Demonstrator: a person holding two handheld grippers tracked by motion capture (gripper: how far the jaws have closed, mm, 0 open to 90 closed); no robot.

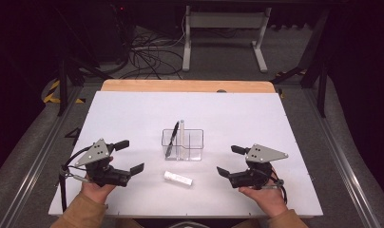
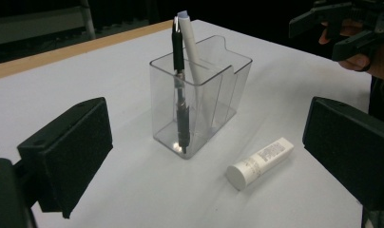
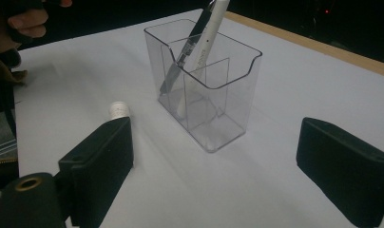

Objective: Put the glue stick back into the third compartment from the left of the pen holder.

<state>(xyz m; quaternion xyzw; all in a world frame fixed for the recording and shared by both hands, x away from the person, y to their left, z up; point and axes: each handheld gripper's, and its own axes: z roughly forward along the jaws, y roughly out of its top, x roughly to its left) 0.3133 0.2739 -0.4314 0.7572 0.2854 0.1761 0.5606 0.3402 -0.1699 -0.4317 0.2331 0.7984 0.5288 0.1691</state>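
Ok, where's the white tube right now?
In the high view the white tube lies flat on the white table, just in front of the clear holder, between the two grippers and touching neither.

White tube lying flat, before organizer

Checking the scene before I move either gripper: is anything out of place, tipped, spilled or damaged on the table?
One thing: the white tube lies on its side on the white mat, in front of the clear holder rather than in it. The black pen and white pen lean inside one compartment. No spill or damage shows.
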